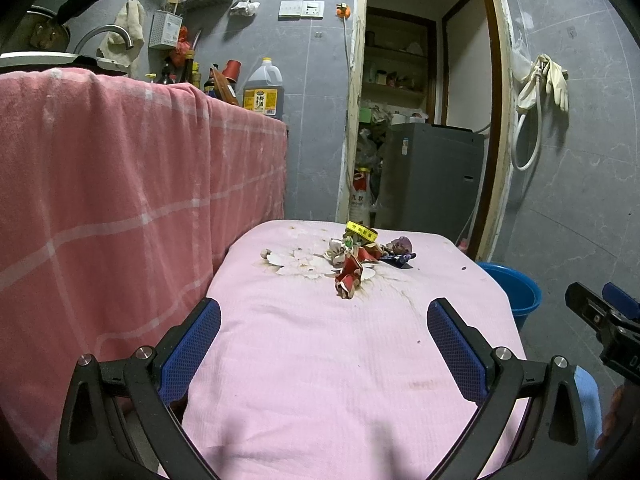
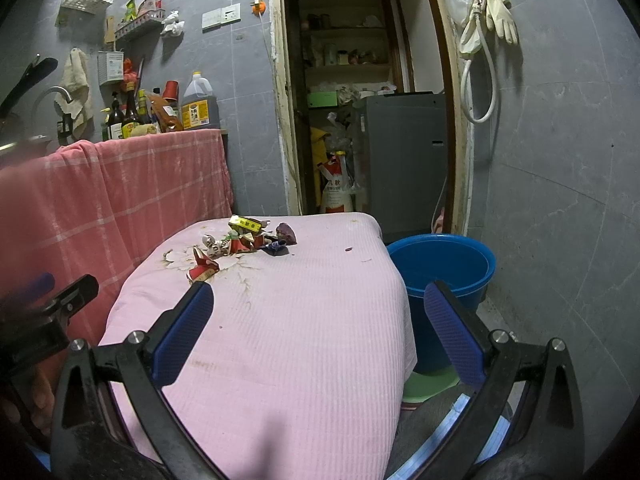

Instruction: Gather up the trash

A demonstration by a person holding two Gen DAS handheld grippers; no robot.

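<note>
Trash pile (image 1: 356, 258) seen at far end of pink-covered table (image 1: 320, 360), dead ahead of left gripper (image 1: 324, 344); right gripper (image 2: 320, 332) offset toward blue bucket (image 2: 444, 264); both jaws wide, nothing held; left judged better aligned.

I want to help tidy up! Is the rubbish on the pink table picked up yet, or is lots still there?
Nothing looks done yet. The heap of crumpled red, yellow and purple wrappers is lying on the pink cloth-covered table. The left gripper and right gripper are both open and empty, well short of the heap. The round blue plastic bucket beside the table looks empty. All the picking up is left.
</note>
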